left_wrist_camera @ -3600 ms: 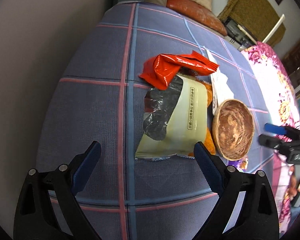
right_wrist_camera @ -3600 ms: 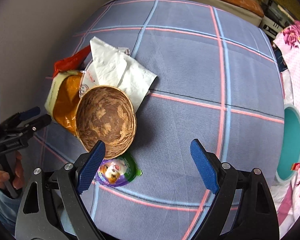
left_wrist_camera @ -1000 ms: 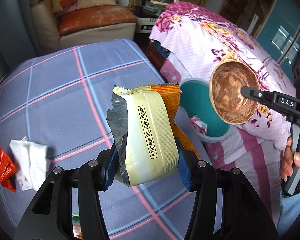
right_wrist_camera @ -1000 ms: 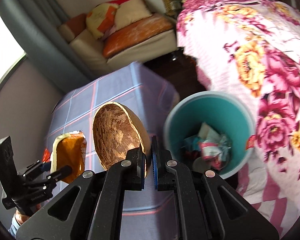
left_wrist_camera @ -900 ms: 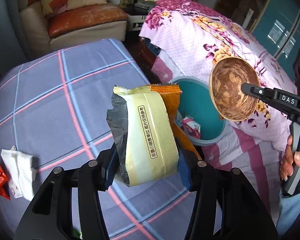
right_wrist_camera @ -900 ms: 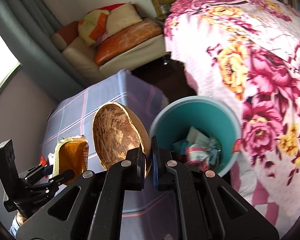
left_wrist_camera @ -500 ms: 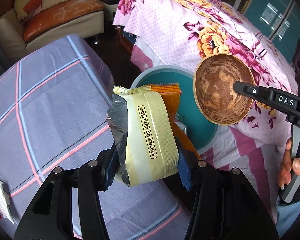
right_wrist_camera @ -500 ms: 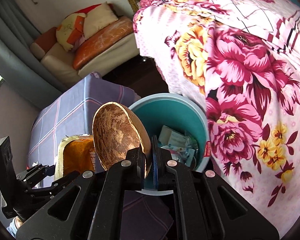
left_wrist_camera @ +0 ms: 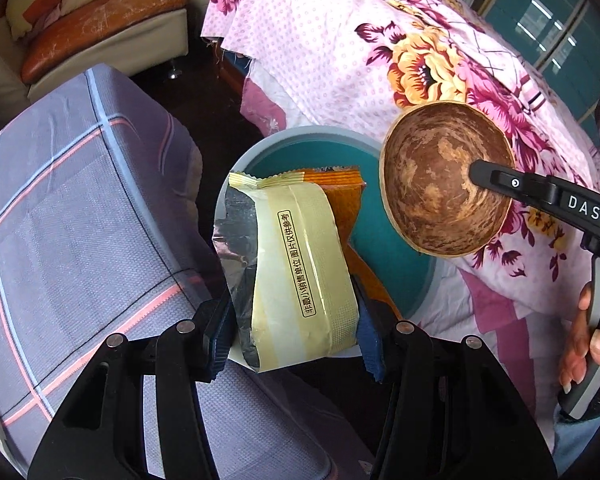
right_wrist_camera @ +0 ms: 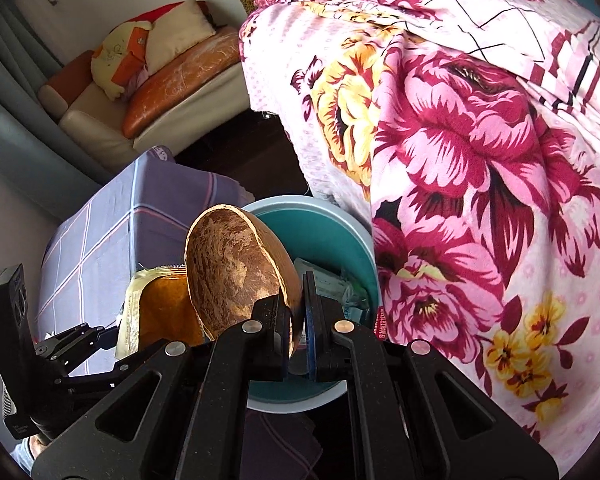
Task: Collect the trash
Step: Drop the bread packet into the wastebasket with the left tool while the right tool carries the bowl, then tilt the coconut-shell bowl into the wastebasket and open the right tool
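Observation:
My left gripper is shut on a cream and orange snack wrapper and holds it over the near rim of the teal trash bin. My right gripper is shut on the rim of a brown paper bowl, held tilted above the bin. The bowl also shows in the left wrist view, over the bin's right side. The wrapper and left gripper show at the left of the right wrist view. Earlier trash lies in the bin.
The table with the blue plaid cloth is to the left of the bin. A bed with a pink floral cover rises right behind the bin. A sofa with cushions stands at the back.
Both grippers picked up their items from the table and carried them right, off the table. Over the last second they moved closer over the bin, which now sits under them.

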Motion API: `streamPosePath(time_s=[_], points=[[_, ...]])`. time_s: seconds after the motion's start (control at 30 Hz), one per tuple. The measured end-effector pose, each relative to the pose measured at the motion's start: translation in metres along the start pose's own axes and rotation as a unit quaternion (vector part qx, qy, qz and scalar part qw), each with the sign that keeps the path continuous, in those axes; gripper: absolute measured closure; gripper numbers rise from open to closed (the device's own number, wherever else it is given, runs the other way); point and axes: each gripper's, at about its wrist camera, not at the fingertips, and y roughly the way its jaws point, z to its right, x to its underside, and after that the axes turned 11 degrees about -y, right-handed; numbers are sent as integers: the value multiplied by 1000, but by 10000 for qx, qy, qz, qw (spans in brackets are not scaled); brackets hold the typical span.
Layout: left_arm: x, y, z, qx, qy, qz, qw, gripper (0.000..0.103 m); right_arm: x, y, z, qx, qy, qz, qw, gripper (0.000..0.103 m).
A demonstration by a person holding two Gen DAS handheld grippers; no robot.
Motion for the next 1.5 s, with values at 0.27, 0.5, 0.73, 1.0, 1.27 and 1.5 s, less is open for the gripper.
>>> streamPosePath(time_s=[0.27,0.5,0.73,1.0,1.27,1.5], points=[[-1,3,-2,-62,-60,15,10000,23,-1,0,1,91,-26,-29,10000,97],[1,-8,-13,85,-218,48,9997,18,-3,3,-6,199,-134,-78,9997,97],[8,-21,-21,112,-216,51,9997,18,-4,10,-11,219,-157,-147,9995,97],[14,-34,-38,167,-375,95,9991,18,-4,14,-20,74,-135,-263,9995,63],[24,-51,-58,153,-572,189,9981,18,0,5,-37,38,-169,-261,9995,32],[38,-72,-78,218,-737,313,9965,18,6,-4,-64,-14,-274,-334,9991,27]])
